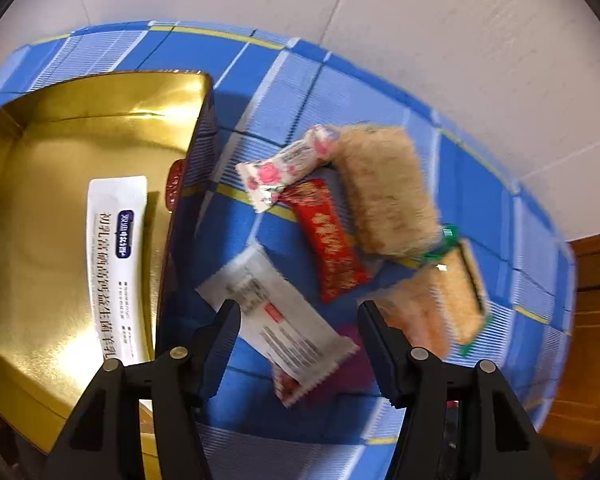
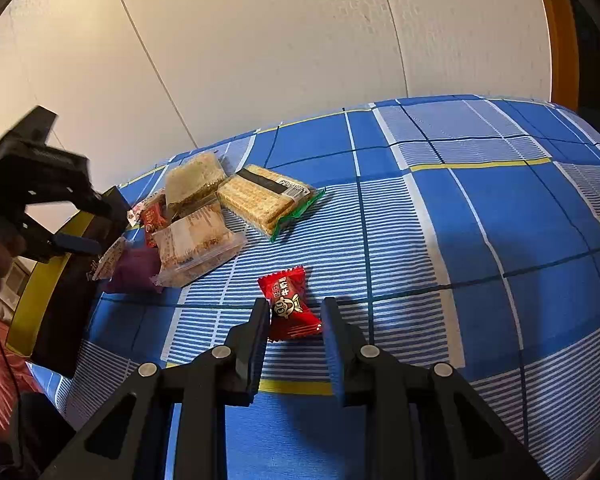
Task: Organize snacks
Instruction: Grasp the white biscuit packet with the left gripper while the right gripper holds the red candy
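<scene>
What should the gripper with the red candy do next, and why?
Probably carry it to the gold box. The right gripper looks closed on the red candy, the box already holds a white packet, and other snacks lie loose on the blue checked cloth.

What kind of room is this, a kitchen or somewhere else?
Probably a room in a home, not clearly a kitchen: a blue checked cloth covers the surface, with wrapped snacks and a gold-lined tin against a plain pale wall.
</scene>
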The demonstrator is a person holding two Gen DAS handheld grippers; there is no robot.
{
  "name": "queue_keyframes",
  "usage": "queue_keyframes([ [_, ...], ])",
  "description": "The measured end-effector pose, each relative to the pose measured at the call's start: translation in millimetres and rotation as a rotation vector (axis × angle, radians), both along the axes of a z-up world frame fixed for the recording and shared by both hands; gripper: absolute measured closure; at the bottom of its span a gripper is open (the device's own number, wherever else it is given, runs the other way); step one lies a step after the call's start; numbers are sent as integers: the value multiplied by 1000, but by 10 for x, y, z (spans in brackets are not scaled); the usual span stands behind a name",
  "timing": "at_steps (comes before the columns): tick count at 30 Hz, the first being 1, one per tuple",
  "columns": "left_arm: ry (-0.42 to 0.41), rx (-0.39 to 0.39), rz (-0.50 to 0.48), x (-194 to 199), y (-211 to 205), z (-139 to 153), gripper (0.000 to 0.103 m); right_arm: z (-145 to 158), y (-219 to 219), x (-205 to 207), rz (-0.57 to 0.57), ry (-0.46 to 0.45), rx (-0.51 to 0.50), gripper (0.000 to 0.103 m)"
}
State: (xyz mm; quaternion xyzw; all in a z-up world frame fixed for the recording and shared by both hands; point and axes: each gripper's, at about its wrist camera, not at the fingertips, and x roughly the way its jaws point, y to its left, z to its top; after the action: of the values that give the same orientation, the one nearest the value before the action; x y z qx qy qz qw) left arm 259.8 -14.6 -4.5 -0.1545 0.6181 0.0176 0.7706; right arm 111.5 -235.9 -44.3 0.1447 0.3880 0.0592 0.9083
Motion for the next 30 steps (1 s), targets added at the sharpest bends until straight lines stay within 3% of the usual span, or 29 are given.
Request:
queue_keyframes([
  [3,13,15,-19,25,-54,-100,41,-5,-25,8,2,1,15,77],
  [13,-119,74,-226,-351,-278,-102,42,-3,-43,12,0,1,28,77],
  [16,-147,-14,-308,-549,-372,-96,43,-5,-33,15,-1,0,18,77],
  [20,-174,-76,-422,-747,-488,-110,43,-6,-11,13,-1,-2,4,77],
  [22,-175,-107,-428,-827,-468,-108,43,-5,-3,12,-1,-2,1,77],
  [25,-196,-130,-363,-957,-300,-29,43,-5,-10,10,-2,-2,7,78],
  [30,-236,-16,-336,-1014,-198,36,47,-1,0,12,-6,-2,-4,78],
])
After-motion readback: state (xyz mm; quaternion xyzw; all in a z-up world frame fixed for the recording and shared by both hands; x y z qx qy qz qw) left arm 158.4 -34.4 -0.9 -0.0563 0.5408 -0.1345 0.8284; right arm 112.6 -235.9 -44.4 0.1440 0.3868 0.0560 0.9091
